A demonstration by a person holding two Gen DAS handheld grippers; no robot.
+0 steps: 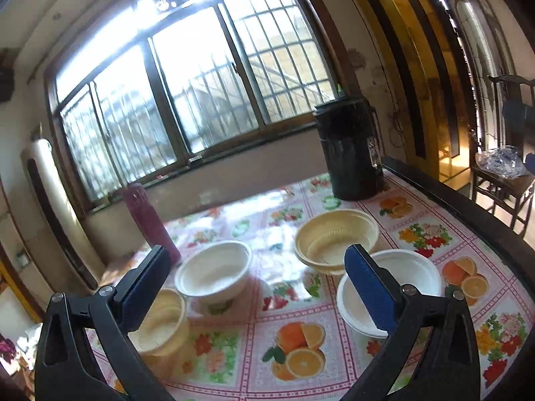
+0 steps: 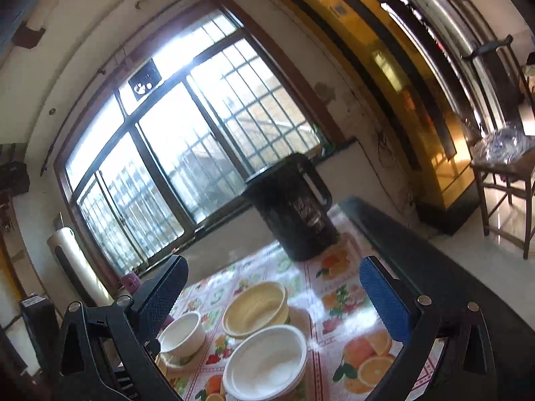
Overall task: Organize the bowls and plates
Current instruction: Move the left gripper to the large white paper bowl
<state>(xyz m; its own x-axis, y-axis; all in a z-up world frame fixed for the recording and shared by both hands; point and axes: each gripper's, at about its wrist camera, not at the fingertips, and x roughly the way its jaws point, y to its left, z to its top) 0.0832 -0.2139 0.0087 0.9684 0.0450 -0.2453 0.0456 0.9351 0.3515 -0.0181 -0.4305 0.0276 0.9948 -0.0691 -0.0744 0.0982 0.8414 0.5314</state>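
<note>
While left tongs [image 1: 257,275] gape, only they show yellow bowl [image 1: 164,324], maroon flask [image 1: 147,220].

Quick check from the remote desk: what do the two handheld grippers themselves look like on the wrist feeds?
Both match: the left gripper and right gripper have black angular frames with triangular cutouts and silver pivot screws. Each carries flat fingers with textured pads, blue on the right-hand finger. No cables, sleeves or hands show.

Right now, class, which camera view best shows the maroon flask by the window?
The left wrist view. There the maroon flask stands upright on the table, its body showing almost whole above the left claw. In the right wrist view only its top peeks out beside a finger of the right claw.
</note>
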